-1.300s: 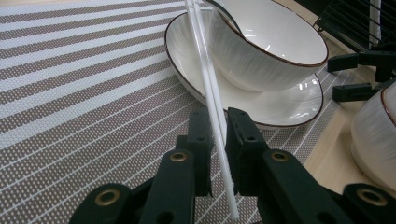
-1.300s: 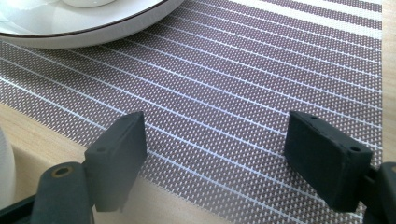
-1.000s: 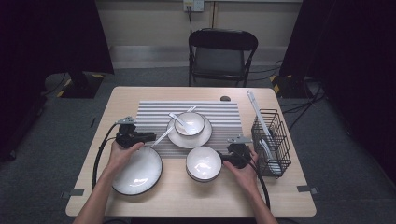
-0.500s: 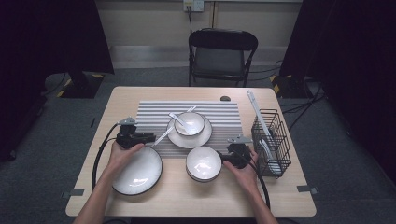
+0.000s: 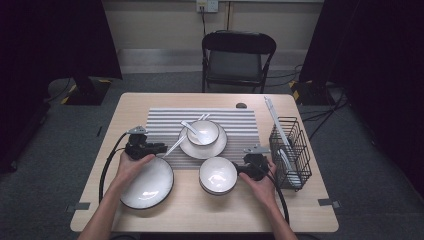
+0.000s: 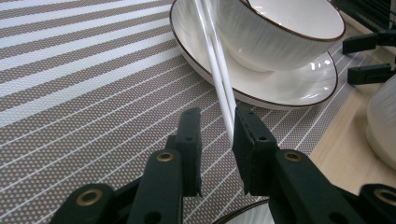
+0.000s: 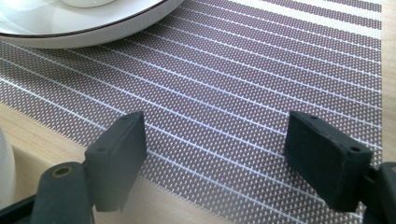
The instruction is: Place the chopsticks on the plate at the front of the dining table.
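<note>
A pair of white chopsticks [image 6: 217, 60] lies on the striped mat [image 5: 160, 122], slanting up onto the saucer [image 6: 289, 88] beside its bowl [image 6: 275, 37]. My left gripper [image 6: 217, 114] straddles their near end; its jaws have just been opening a little. The sticks rest by the right-hand jaw and a gap shows to the other. From above, the left gripper [image 5: 162, 148] points right at the chopsticks [image 5: 174, 146]. My right gripper [image 7: 217, 123] stands wide open over the mat's edge with nothing between its fingers, next to a second bowl [image 5: 218, 175]; from above, the right gripper [image 5: 237, 169] points left.
A large white plate [image 5: 147, 185] lies under the left hand. A spoon [image 5: 190, 127] rests in the bowl on the saucer [image 5: 215, 150]. A black wire rack [image 5: 292, 150] stands at the table's right edge. A folding chair [image 5: 237, 55] is behind the table.
</note>
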`<state>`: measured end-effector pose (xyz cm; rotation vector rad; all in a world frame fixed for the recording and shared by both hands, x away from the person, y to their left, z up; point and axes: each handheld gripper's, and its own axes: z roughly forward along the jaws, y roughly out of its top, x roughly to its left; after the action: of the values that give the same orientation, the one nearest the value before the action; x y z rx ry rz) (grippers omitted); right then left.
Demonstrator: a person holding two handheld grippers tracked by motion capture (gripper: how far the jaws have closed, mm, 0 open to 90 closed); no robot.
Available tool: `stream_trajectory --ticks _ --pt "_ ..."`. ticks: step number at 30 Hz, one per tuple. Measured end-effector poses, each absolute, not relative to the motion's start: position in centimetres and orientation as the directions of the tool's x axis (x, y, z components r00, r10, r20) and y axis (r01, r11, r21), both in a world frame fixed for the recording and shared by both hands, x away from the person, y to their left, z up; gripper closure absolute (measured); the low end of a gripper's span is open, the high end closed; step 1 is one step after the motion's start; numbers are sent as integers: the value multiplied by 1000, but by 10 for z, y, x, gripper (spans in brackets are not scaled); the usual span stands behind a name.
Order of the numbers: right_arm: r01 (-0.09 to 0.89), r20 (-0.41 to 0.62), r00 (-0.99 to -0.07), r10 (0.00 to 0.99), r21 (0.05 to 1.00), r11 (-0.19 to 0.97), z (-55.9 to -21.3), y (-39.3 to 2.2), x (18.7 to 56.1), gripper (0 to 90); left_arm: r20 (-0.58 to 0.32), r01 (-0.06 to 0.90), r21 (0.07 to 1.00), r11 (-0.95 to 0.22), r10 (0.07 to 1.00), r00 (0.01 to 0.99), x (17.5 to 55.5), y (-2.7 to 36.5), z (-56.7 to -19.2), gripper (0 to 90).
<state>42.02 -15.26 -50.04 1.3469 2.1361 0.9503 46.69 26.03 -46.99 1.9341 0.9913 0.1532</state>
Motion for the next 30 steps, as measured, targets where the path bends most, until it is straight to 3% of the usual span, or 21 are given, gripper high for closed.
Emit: stream_trajectory --ticks 10,30 --pt "602 -4 -428 904 745 288 -500 -153 420 202 -235 578 762 -292 707 667 467 256 -472 710" --pt "601 -5 -429 903 745 289 -500 -153 420 201 -240 573 753 -323 677 696 466 247 -476 681"
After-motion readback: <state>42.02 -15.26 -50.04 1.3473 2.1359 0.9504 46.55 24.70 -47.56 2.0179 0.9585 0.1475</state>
